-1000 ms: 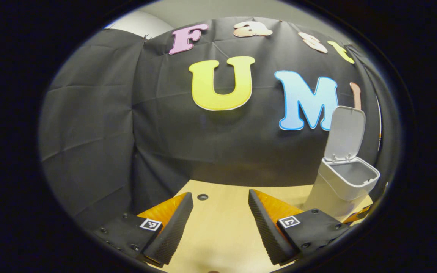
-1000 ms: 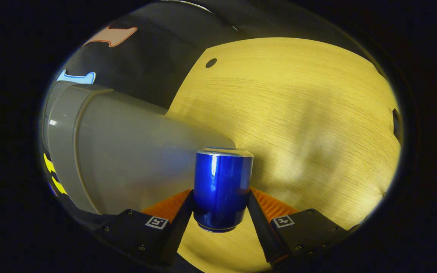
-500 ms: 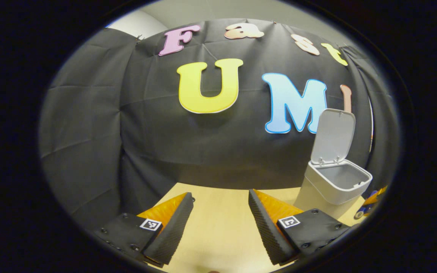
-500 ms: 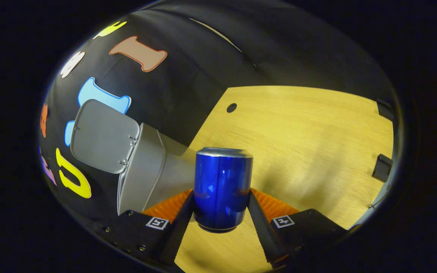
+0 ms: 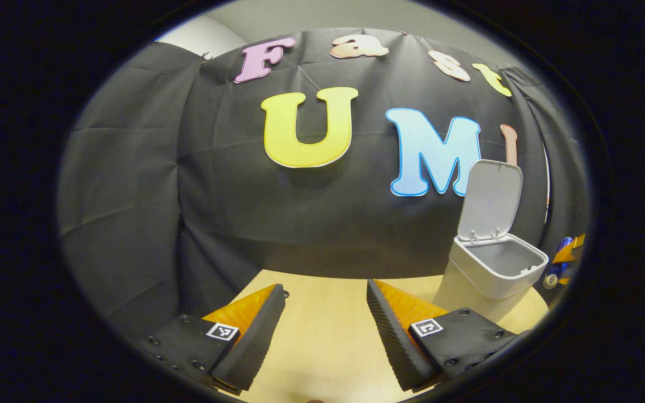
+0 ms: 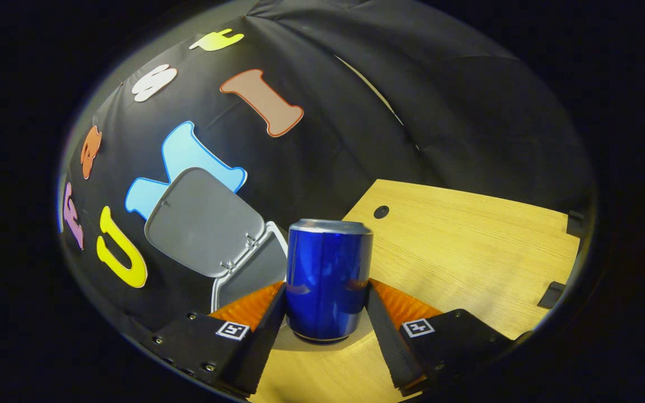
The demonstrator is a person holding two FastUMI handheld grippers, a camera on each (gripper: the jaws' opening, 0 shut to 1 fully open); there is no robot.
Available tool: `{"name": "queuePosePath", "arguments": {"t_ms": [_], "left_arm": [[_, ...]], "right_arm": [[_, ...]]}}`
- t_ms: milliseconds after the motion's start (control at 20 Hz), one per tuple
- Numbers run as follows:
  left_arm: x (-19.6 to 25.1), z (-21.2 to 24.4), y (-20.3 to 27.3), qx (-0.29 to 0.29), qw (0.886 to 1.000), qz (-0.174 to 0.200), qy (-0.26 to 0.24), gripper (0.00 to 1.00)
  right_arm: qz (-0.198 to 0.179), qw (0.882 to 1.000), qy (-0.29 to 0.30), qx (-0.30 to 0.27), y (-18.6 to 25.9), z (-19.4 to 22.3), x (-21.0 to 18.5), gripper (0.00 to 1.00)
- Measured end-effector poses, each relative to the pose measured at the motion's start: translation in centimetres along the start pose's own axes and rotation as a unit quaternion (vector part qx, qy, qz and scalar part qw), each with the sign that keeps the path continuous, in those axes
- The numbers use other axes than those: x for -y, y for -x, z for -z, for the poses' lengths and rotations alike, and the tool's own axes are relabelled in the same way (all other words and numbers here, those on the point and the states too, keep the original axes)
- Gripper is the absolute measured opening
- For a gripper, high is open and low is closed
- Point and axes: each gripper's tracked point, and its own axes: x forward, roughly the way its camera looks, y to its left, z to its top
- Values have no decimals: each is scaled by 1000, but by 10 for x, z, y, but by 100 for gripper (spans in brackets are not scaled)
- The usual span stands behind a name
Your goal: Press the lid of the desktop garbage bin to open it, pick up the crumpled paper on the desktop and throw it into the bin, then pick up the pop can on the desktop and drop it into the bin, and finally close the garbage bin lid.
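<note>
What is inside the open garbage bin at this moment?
The left gripper view shows the bin with its lid raised; only the bare upper inner wall is visible. The bottom is hidden by the rim.

Bin [image 5: 487,280] mouth gapes, lid [image 5: 490,198] upright at its 12 o'clock edge. Bare tabletop [image 5: 328,330] lies ahead of the left claw [image 5: 322,330], its jaws apart.

The pop can [image 6: 328,280] is a glossy deep blue with a silvery top rim. The garbage bin [image 5: 487,280] is plain pale grey-white, its lid [image 5: 490,198] the same shade. The tabletop [image 6: 468,252] is light yellowish wood with fine grain. The booth wall [image 5: 188,196] is black cloth. A blue-and-orange patch at the left gripper view's edge may be that can [image 5: 562,246].
</note>
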Motion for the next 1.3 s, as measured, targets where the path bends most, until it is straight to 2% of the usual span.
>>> {"name": "queuePosePath", "arguments": {"t_ms": [100,400,450,550,750,1050,1150,1200,1300], "left_arm": [[-5,1,2,-2,1000,-4,2,94],[-26,6,10,-7,1000,-22,8,99],[-29,7,10,-7,1000,-25,9,96],[-38,9,14,-8,999,-35,11,99],[-60,12,20,-11,998,-56,11,96],[-89,19,29,-17,996,-90,4,99],[-95,21,31,-20,995,-98,5,96],[-96,22,31,-21,995,-102,6,96],[-98,23,32,-23,994,-109,7,99]], "right_arm": [[-10,999,30,11,-1,-8,-13,83],[-53,994,94,35,-18,-30,-65,83],[-60,992,105,32,-22,-29,-73,83],[-70,989,128,25,-34,-24,-88,83],[-88,977,191,-23,-61,9,-111,83],[-78,959,263,-68,-90,47,-123,83],[-62,953,289,-71,-100,55,-118,80],[-55,948,304,-73,-103,58,-116,84],[-41,939,333,-75,-109,63,-111,83]]}}
